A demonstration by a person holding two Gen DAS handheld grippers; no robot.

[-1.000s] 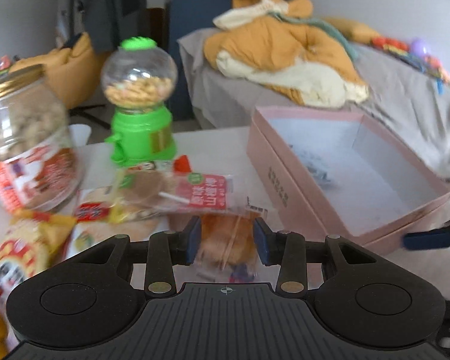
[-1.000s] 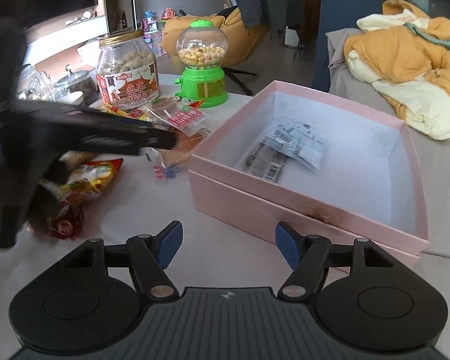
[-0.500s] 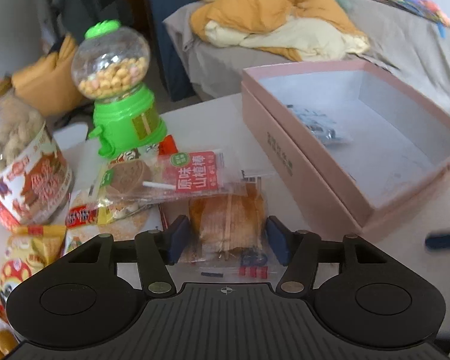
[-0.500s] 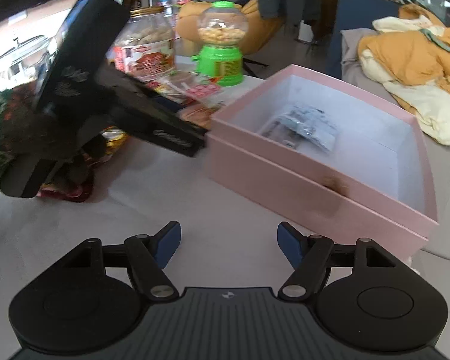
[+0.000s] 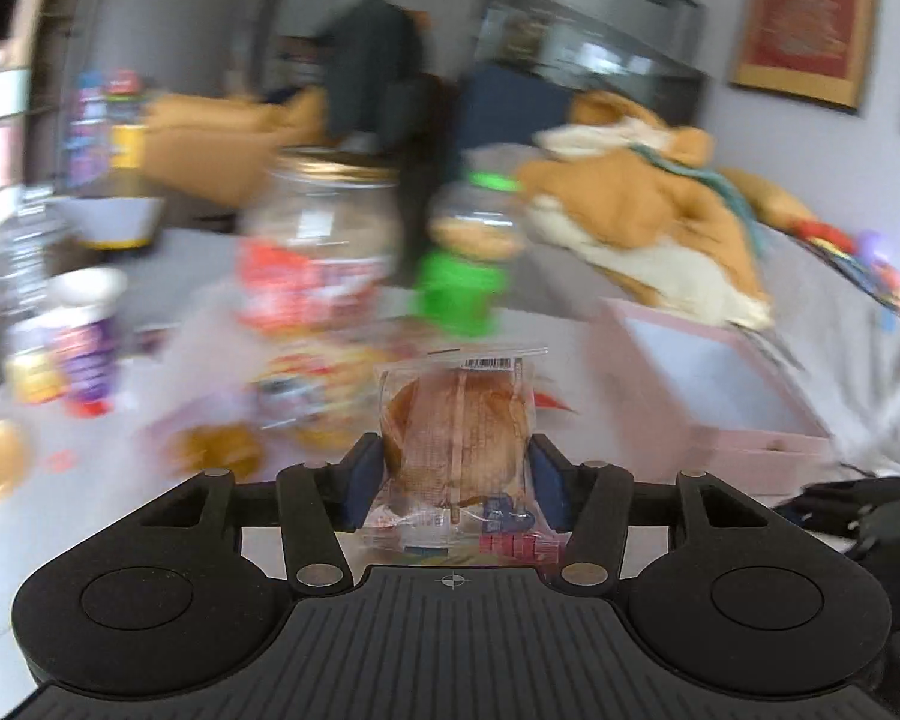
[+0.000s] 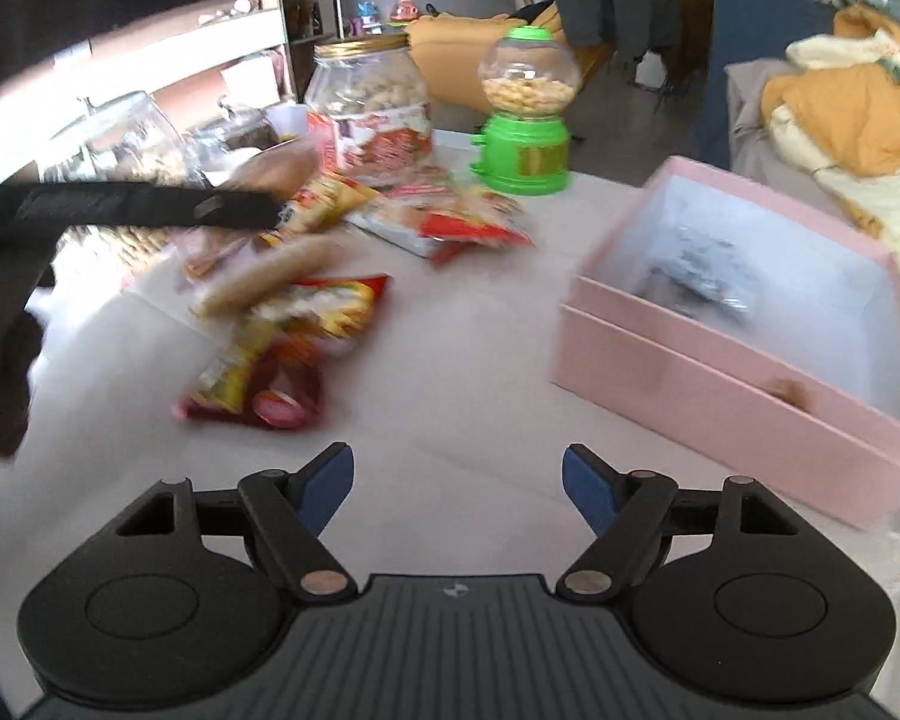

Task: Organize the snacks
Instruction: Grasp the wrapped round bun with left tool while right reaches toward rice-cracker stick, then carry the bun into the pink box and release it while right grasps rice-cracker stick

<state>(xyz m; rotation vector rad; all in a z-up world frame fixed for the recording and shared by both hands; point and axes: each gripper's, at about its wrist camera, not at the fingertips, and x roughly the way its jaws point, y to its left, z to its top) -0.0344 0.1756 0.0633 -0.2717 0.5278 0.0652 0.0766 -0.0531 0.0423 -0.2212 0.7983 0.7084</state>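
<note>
Carrying: one wrapped bun (image 5: 457,433), clear wrapper, clamped between the pads of the left gripper (image 5: 455,473), lifted clear of the counter (image 6: 450,372). Destination, by judgement: pink box (image 6: 720,384), to the right, one silver packet (image 6: 705,273) already inside. Right gripper (image 6: 457,483): fingers apart, holding nothing, low over bare counter. Handling: soft item, so keep the squeeze light; cross the near wall of the box before releasing; set it beside the packet. Remaining loose snack bags (image 6: 306,324) lie heaped left of the box.
</note>
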